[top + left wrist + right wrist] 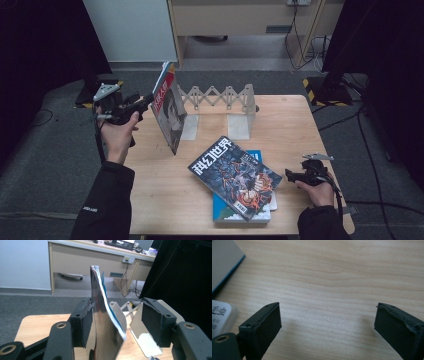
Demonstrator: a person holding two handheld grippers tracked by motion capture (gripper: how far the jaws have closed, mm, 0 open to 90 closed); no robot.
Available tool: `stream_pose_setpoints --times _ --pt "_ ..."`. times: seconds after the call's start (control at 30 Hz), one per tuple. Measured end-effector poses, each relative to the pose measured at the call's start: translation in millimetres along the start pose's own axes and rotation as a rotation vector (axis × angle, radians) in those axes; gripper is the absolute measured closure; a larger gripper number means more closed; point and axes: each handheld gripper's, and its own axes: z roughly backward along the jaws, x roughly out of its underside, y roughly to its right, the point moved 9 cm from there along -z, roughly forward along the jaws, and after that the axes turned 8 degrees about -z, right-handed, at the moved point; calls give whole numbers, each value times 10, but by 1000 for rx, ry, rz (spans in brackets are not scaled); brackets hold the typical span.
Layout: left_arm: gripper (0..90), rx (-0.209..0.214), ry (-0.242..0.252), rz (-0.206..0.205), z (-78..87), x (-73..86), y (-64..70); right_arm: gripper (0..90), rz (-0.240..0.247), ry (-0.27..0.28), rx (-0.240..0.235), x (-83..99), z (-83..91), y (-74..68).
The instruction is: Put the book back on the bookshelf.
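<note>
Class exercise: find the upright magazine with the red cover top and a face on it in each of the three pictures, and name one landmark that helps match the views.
High view: the upright red-topped magazine stands left of centre, beside the left gripper.
Left gripper view: its edge rises mid-frame between the open jaws.
Right gripper view: not in it.
Shared landmark: the white expanding metal book rack, behind the magazine in the left gripper view.

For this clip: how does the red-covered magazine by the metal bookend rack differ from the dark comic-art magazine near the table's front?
The red-covered magazine stands nearly upright, leaning by the pale metal bookend rack; the dark comic-art magazine lies flat. The red one sits between the open jaws of the left gripper, one pad against it; the dark one is untouched, with the right gripper open beside it. The dark one rests on a blue book; the red one stands on the wooden table. Both are thin and glossy.
</note>
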Motion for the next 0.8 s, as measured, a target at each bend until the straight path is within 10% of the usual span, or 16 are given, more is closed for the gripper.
stream_pose_setpoints --times 0.43,0.8 --pt "367 79 12 66 282 559 111 87 -31 94 -39 -148 194 -125" --pt "345 116 -52 115 209 1130 212 87 -42 135 -68 -218 320 -242"
